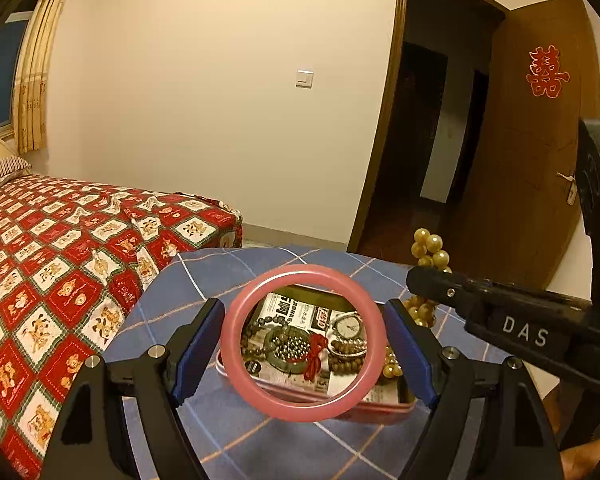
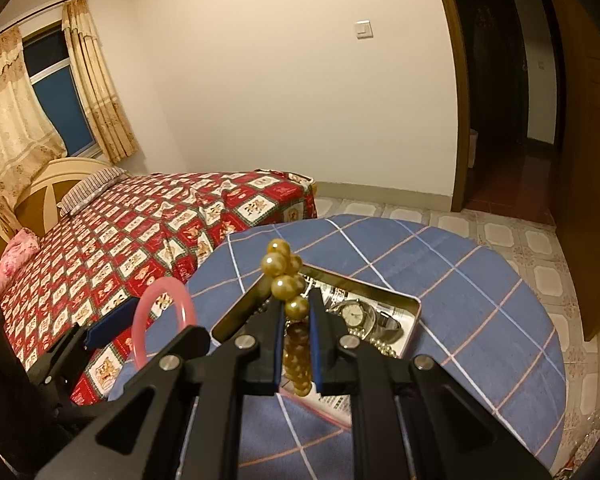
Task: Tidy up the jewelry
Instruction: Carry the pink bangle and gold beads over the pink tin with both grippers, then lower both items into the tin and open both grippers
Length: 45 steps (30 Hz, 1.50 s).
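Note:
My left gripper is shut on a pink bangle, held upright between the blue pads above the near end of an open tin box. The bangle also shows in the right wrist view. My right gripper is shut on a golden bead bracelet, whose beads bunch above the fingertips and hang below, over the tin box. In the left wrist view the right gripper holds the beads over the box's right side. The box holds a watch, bead strings and a red knot.
The box sits on a round table with a blue checked cloth. A bed with a red patterned cover stands close on the left. An open brown door and a dark doorway are at the right. Tiled floor lies beyond the table.

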Each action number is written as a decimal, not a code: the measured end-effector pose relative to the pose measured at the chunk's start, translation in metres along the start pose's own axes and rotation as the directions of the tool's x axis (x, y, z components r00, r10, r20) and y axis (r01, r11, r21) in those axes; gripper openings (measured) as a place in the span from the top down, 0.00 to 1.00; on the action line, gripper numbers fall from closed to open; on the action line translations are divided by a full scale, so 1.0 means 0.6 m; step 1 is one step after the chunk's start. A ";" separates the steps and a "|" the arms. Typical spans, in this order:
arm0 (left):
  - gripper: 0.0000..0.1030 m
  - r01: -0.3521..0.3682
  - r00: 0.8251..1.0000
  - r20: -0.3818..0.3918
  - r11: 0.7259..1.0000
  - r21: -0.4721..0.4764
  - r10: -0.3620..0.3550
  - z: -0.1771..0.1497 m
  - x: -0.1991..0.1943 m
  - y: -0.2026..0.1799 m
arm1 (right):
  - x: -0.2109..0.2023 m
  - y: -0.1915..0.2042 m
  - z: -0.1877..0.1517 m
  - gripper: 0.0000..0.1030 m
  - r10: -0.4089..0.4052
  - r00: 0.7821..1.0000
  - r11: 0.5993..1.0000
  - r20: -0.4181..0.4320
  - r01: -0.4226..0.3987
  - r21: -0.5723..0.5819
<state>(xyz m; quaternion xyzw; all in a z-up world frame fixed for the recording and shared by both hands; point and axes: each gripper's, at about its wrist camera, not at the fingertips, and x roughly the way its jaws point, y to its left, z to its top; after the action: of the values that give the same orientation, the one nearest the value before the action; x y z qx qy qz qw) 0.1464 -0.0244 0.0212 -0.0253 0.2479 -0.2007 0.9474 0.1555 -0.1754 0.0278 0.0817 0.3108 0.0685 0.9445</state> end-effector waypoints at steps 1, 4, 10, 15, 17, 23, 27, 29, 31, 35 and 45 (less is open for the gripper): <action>0.21 -0.003 1.000 -0.001 1.000 0.000 0.003 0.001 0.004 0.001 | 0.004 -0.001 0.002 0.86 -0.001 1.000 1.000 -0.004 0.001 0.000; 0.21 -0.013 1.000 -0.005 1.000 -0.003 0.013 0.002 0.016 0.006 | 0.014 -0.010 0.007 0.86 0.000 1.000 1.000 -0.013 0.000 0.006; 0.21 -0.012 1.000 -0.021 0.999 -0.034 0.011 0.004 0.048 0.015 | 0.034 -0.028 0.010 0.86 0.004 0.999 1.000 -0.038 -0.003 0.026; 0.21 -0.012 0.998 -0.059 1.000 -0.026 0.011 -0.003 0.085 0.010 | 0.062 -0.041 0.011 0.86 0.001 0.997 0.999 -0.078 0.003 0.048; 0.21 -0.013 0.997 -0.070 1.000 -0.015 0.012 -0.007 0.098 0.010 | 0.073 -0.045 0.009 0.86 -0.007 0.996 0.999 -0.094 0.012 0.046; 0.21 -0.009 0.992 -0.123 0.999 0.031 0.012 -0.024 0.136 0.004 | 0.106 -0.064 0.007 0.86 -0.023 0.989 0.998 -0.148 0.032 0.057; 0.21 -0.005 0.989 -0.146 0.998 0.061 0.014 -0.032 0.163 -0.006 | 0.128 -0.075 0.008 0.86 -0.030 0.984 0.996 -0.178 0.043 0.072; 0.21 -0.011 0.987 -0.160 0.997 0.079 0.023 -0.036 0.179 -0.009 | 0.142 -0.081 0.008 0.86 -0.031 0.981 0.996 -0.194 0.048 0.081; 0.21 -0.012 0.984 -0.177 0.996 0.091 0.028 -0.043 0.195 -0.014 | 0.158 -0.081 0.006 0.86 -0.033 0.977 0.996 -0.210 0.049 0.070; 0.21 -0.058 0.976 -0.203 0.992 0.115 0.080 -0.064 0.217 -0.016 | 0.193 -0.082 -0.007 0.65 -0.023 0.964 0.998 -0.264 0.037 0.050; 0.20 -0.036 0.973 -0.225 0.998 0.049 0.046 -0.054 0.210 -0.008 | 0.166 -0.086 -0.005 0.26 0.009 0.976 0.994 -0.218 0.014 0.105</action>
<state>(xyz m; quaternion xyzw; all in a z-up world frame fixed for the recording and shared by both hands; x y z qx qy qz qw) 0.2293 -0.0768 -0.0645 0.0241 0.3500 -0.1883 0.9173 0.2371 -0.2078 -0.0419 0.1232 0.4160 0.0593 0.8990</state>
